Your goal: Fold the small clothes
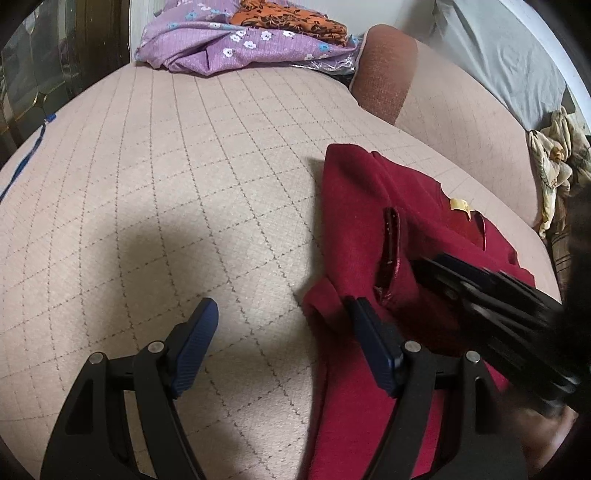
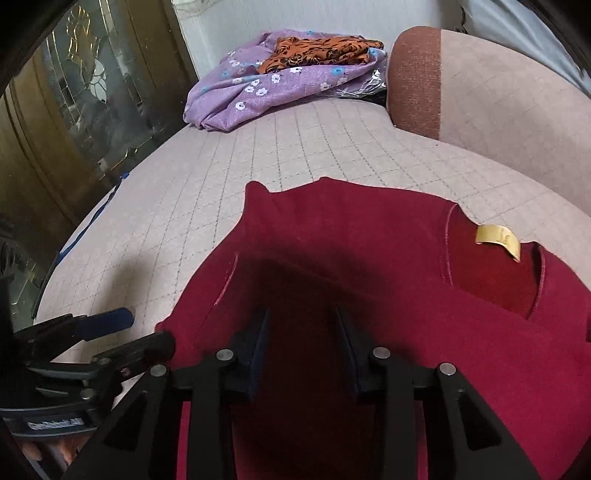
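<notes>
A dark red garment [image 1: 354, 221] with a gold neck label [image 1: 460, 204] lies partly folded on the checked pink bed cover [image 1: 166, 184]. It fills the lower half of the right wrist view [image 2: 369, 251], label [image 2: 498, 238] at the right. My left gripper [image 1: 282, 314] is open, hovering at the garment's left edge, its right finger over the cloth, its left finger over bare cover. My right gripper [image 2: 301, 325] is open just above the garment's middle, holding nothing. It enters the left wrist view [image 1: 480, 291] from the right. The left gripper shows at the lower left of the right wrist view [image 2: 147, 330].
A purple flowered cloth [image 1: 229, 44] with an orange patterned cloth [image 1: 291, 20] on it lies at the far end of the bed. A pink and brown bolster [image 1: 388, 70] lies at the back right. A glass-fronted wooden cabinet [image 2: 74, 110] stands to the left.
</notes>
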`<state>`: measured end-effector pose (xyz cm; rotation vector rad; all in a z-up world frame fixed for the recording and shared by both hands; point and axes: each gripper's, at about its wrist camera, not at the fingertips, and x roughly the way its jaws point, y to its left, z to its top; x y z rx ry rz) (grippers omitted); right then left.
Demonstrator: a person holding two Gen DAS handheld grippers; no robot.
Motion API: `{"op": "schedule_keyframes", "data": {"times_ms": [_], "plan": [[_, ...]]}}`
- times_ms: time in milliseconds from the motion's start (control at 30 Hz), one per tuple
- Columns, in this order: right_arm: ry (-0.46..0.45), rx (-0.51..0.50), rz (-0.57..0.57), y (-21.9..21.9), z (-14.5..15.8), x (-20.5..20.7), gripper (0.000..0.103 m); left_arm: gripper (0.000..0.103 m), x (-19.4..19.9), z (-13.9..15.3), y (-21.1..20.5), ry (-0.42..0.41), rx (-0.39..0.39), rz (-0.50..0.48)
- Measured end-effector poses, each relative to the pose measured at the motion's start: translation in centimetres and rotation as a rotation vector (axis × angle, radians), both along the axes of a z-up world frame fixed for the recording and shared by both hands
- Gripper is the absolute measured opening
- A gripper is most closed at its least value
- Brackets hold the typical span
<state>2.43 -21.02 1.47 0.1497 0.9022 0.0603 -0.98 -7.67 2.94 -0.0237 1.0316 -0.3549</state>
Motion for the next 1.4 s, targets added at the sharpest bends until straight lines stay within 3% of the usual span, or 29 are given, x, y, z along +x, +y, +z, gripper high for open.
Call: {"op": "schedule_keyframes", "data": {"times_ms": [67,200,400,567,700,867,1167,1267,1400], "plan": [[0.0,0.021,0.001,0.0,1.2,-1.8,0.037,0.074,-0.3,0.3,0.0,-0.019,0.014,0.001],[-0.011,0.001,-0.017,-0.8,3.0,-7.2,0.058,0.074,-1.4,0.8,0.0,-0.051,0.04,-0.004],[0.029,-0.045,-0.159,-4.8,3.3,-16.2,0.059,0.079,-4.2,1.3,0.6,-0.058,0.038,-0.024],[0.11,0.022,-0.252,-6.8,2.3,-22.9,0.06,0.08,-8.2,1.6,1.4,0.022,0.005,-0.105],[0.13,0.076,-0.27,-7.0,2.2,-28.0,0.069,0.081,-12.0,2.1,2.9,0.078,-0.053,-0.146],[0.156,0.183,-0.326,-7.3,1.2,-34.0,0.07,0.081,-16.3,1.9,4.7,0.075,-0.018,-0.184],[0.176,0.302,-0.356,-7.0,-0.3,-39.2,0.073,0.081,-19.8,0.5,6.6,0.151,0.004,-0.174],[0.185,0.368,-0.301,-6.2,-0.7,-39.5,0.073,0.081,-20.9,0.1,6.6,0.16,0.003,-0.185],[0.18,0.374,-0.251,-5.0,-1.2,-39.6,0.073,0.081,-21.7,-0.2,6.7,0.149,0.011,-0.192]]}}
